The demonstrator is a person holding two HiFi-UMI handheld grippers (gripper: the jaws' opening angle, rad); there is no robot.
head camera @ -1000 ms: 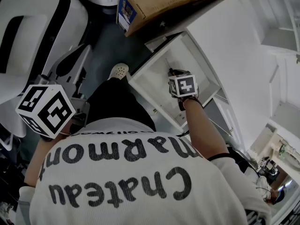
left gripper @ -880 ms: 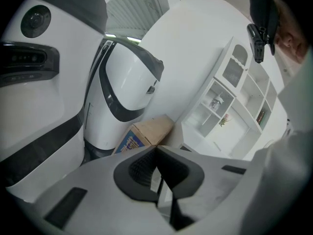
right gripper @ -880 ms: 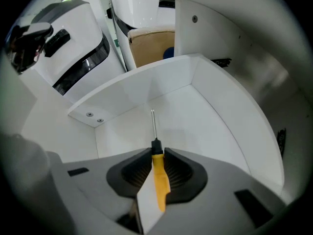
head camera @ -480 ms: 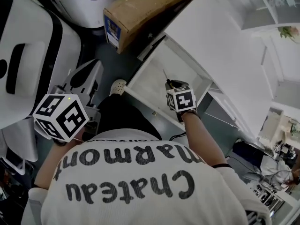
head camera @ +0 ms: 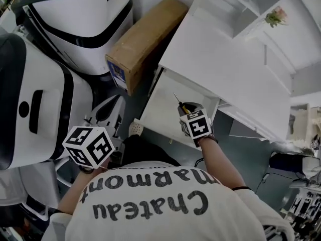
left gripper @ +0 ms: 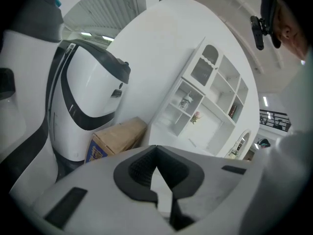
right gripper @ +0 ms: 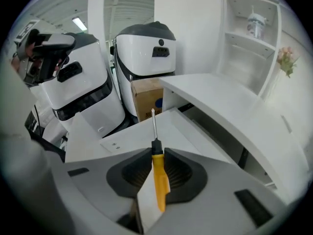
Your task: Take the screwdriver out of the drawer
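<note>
A screwdriver (right gripper: pixel 159 180) with a yellow handle and a thin metal shaft sits between the pads of my right gripper (right gripper: pixel 157 155), which is shut on the handle. Its shaft points forward and up past the fingertips. In the head view the screwdriver (head camera: pixel 179 103) hangs above the open white drawer (head camera: pixel 156 129), held clear of the drawer's floor by the right gripper (head camera: pixel 184 110). My left gripper (head camera: pixel 100 152) is off to the left near the person's body, away from the drawer. Its jaws meet with nothing between them in the left gripper view (left gripper: pixel 156 153).
A cardboard box (head camera: pixel 143 39) leans between the white cabinet top (head camera: pixel 225 69) and large white machines (head camera: pixel 75 14). A shelf unit with a small flower (head camera: pixel 276 16) stands at the far right. The person's shoe (head camera: pixel 136 128) is by the drawer front.
The right gripper has risen with the screwdriver, from low inside the drawer to above it. The left gripper has moved up and to the right. The head view has tilted upward.
</note>
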